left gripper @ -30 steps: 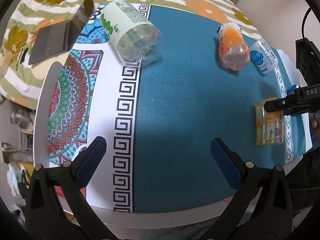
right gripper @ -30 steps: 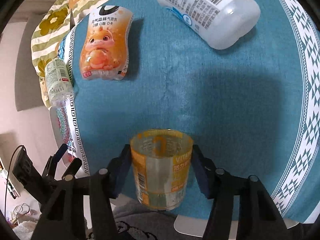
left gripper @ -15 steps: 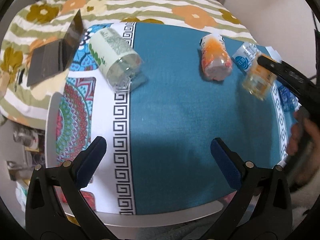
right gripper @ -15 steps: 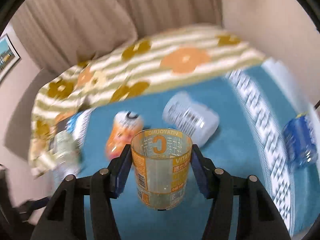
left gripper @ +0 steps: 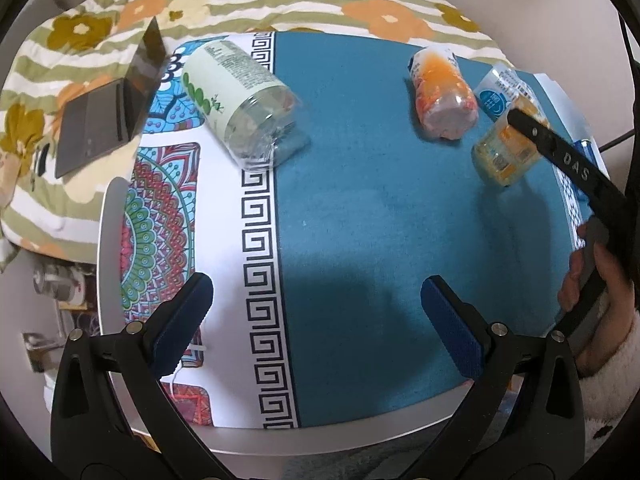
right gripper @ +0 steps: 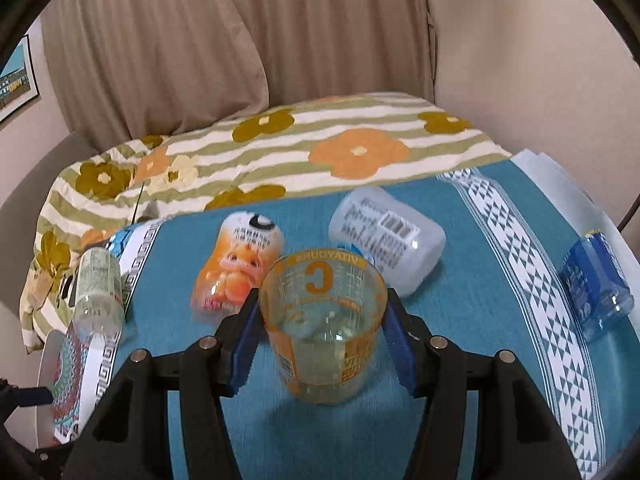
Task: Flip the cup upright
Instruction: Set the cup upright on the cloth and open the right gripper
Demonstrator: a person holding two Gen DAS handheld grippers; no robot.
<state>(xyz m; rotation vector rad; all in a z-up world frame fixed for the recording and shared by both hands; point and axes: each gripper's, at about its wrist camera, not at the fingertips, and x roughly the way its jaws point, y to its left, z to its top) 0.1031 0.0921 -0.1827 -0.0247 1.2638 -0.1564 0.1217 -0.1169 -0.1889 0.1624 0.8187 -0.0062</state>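
The cup is clear plastic with orange print and a large C. My right gripper is shut on the cup, blue pads on both its sides, holding it nearly upright with the mouth tilted toward the camera, base close to the teal cloth. In the left wrist view the cup shows at the far right, tilted, with the right gripper's black finger across it. My left gripper is open and empty above the near part of the cloth.
Cups lying on their sides: an orange one, a white one, a green-labelled one, a blue one. A laptop lies on the floral bedding. The round table's near rim is close.
My right gripper lifted the cup off the cloth and turned it from lying on its side to nearly upright, then lowered it toward the cloth. The left gripper drew back slightly.
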